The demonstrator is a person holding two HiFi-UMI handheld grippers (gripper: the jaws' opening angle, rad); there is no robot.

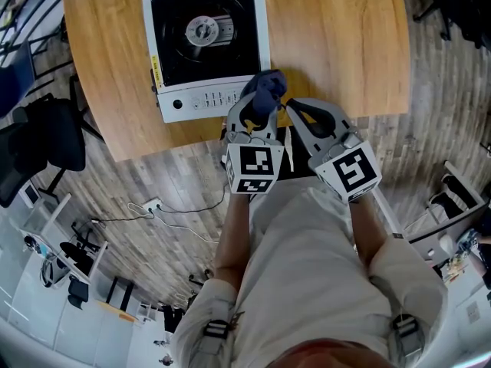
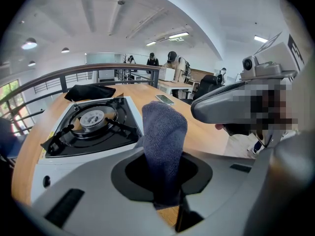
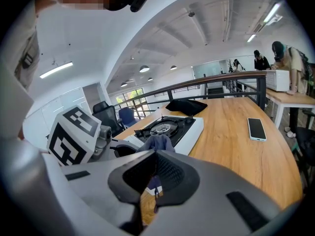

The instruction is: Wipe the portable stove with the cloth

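Gripping the cloth [image 2: 165, 141] is done; the wiping pass, by this reading, has not yet begun. Your left gripper [image 1: 259, 106] is clamped on the lower end of the dark blue cloth, and the free end stands bunched above the jaws. The cloth sits at the near right corner of the portable stove [image 1: 205, 98], just beside the control panel; whether it touches the casing cannot be told. Your right gripper [image 1: 291, 110] hangs just beside the left one, over the near edge of the table [image 1: 337, 52], jaws together and holding nothing.

Next move, as judged:
1. Carry the cloth forward over the black top plate.
2. Lower until the fabric presses flat.
3. Steer around the raised pan supports and burner.
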